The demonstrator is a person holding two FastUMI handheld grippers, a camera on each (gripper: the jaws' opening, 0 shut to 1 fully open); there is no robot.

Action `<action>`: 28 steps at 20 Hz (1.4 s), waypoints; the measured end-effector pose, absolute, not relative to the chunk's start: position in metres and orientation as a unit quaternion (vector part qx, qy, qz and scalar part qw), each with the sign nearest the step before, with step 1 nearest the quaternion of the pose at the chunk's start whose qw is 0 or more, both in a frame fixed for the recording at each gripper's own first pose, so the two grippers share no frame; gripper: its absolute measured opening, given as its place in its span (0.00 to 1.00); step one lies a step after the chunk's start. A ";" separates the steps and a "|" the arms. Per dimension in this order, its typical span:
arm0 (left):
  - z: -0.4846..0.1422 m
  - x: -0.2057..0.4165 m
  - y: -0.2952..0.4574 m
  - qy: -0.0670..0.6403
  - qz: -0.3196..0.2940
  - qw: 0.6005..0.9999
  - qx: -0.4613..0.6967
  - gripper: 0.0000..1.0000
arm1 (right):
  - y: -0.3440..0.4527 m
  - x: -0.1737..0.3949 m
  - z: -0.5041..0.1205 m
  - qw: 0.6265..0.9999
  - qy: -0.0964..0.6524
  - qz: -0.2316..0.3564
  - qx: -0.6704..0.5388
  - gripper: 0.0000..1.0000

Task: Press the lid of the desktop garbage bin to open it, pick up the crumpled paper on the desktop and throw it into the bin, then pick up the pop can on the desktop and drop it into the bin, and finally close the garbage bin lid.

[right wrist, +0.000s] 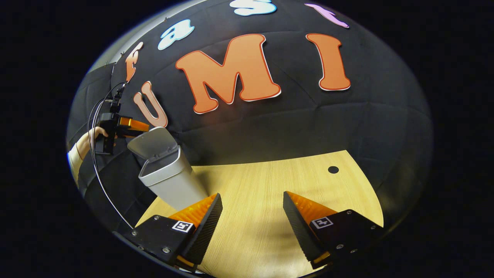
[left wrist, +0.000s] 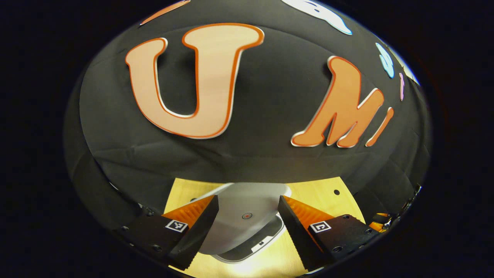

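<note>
On the bench (right wrist: 270, 193) the garbage bin (right wrist: 173, 185) stands with its lid (right wrist: 152, 142) raised; paper and can are not visible, so closing appears to remain. The left tool (left wrist: 247, 216), jaws wide and empty, hangs just above the lid, and an off-centre push could tip the bin. The right tool (right wrist: 252, 220), also spread and empty, waits apart.

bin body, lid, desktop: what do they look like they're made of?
Bin body: probably plastic, matte silver-grey, smooth with a soft sheen; painted metal can't be ruled out. Lid: same grey finish, moulded-looking rounded edge, likely plastic, raised partly open. Desktop: light wood-grain surface with fine parallel streaks; veneer or laminate, can't tell which.
</note>
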State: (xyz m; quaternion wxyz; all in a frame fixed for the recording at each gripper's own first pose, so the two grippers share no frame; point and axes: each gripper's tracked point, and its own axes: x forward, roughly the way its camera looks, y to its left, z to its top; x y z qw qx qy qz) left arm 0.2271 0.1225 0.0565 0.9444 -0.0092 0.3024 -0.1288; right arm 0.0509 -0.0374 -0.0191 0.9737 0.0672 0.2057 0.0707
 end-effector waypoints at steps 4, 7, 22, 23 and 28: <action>0.001 0.194 0.114 0.351 -0.140 0.926 -0.013 1.00 | -0.034 0.050 -0.025 0.972 0.214 0.079 0.065 0.95; -0.030 0.194 0.118 0.357 -0.125 0.926 0.015 1.00 | -0.038 0.049 -0.031 0.970 0.221 0.078 0.069 0.95; -0.054 0.200 0.119 0.330 -0.132 0.929 0.101 0.97 | -0.038 0.056 -0.054 0.962 0.246 0.082 0.083 0.95; -0.056 0.200 0.119 0.334 -0.129 0.928 0.103 0.96 | -0.037 0.059 -0.051 0.963 0.244 0.083 0.085 0.95; -0.049 0.201 0.121 0.326 -0.116 0.931 0.115 0.96 | -0.038 0.066 -0.034 0.967 0.227 0.081 0.083 0.95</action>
